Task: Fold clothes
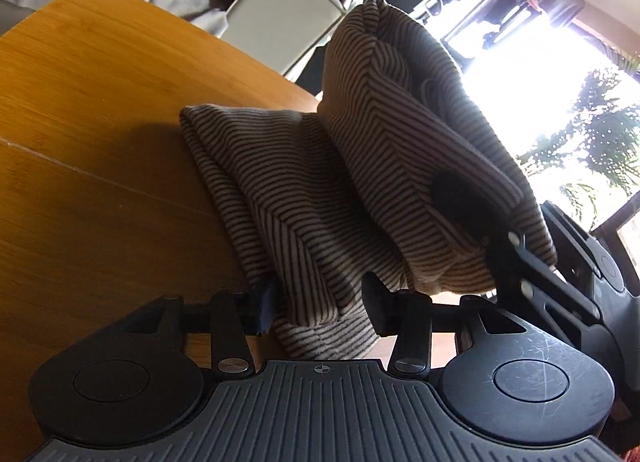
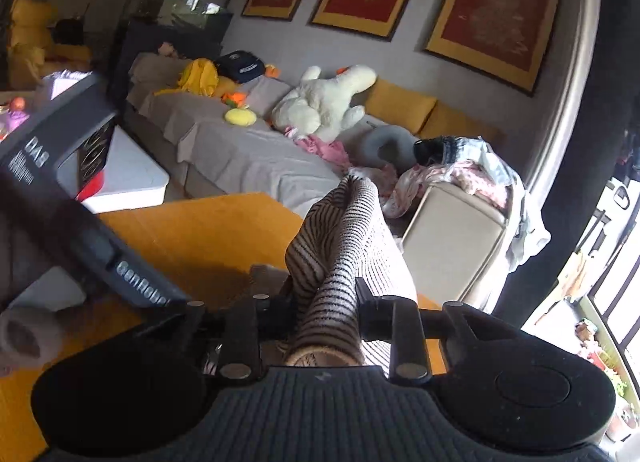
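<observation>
A black-and-cream striped garment (image 1: pixel 360 166) is bunched and lifted above the wooden table (image 1: pixel 100 122). My left gripper (image 1: pixel 320 310) is shut on a fold of its lower edge. In the left wrist view the other gripper (image 1: pixel 560 274) grips the cloth at the right. In the right wrist view my right gripper (image 2: pixel 324 310) is shut on a bunched strip of the same striped garment (image 2: pixel 344 246), which rises ahead over the table (image 2: pixel 200 242). The left gripper's body (image 2: pixel 72 190) shows at the left.
A beige box (image 2: pixel 448 242) heaped with clothes stands beyond the table's far edge. A grey-covered sofa (image 2: pixel 248 150) with plush toys lies behind. A bright window (image 1: pixel 540 82) is at the right.
</observation>
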Demonstrator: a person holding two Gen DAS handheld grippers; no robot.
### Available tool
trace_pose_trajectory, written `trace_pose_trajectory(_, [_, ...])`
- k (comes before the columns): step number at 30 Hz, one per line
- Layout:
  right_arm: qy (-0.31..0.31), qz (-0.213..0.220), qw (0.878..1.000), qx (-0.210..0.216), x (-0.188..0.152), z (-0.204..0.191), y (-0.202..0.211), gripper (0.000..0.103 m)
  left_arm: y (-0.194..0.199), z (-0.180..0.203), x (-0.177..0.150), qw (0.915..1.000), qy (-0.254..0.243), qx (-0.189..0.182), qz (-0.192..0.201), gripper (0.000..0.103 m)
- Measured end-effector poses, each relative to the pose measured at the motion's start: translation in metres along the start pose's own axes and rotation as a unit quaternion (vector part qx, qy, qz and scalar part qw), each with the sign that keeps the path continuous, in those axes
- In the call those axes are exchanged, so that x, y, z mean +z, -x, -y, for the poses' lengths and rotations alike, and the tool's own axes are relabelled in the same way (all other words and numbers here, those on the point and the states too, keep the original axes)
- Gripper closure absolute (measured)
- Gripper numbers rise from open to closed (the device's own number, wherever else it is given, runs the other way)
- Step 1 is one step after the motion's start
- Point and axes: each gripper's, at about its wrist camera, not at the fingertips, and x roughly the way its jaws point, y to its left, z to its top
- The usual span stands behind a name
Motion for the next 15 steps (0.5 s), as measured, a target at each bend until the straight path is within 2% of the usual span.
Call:
trace_pose_trajectory(2, [0.024,-0.007,1.0,0.002,-0.006,-0.012,-0.002,0.075,-0.001,-0.001,0.0,1.0,-0.001,0.004,0.002,0.061])
trace_pose_trajectory(6, [0.073,-0.02,0.997,0.005,-0.017,-0.035,-0.007,0.07,-0.002,-0.002,0.001,0.9999,-0.004,0.012,0.005,0.061])
trace_pose_trajectory(11, [0.13,-0.037,0.991,0.007,-0.029,-0.062,-0.012,0.067,0.019,0.022,0.023,0.996,-0.06,0.029,0.059,0.059])
trace_pose_trajectory(15, [0.143,-0.043,0.989,0.002,-0.028,-0.069,-0.014,0.065,0.023,0.056,0.044,0.9883,-0.115,0.007,0.099,0.057])
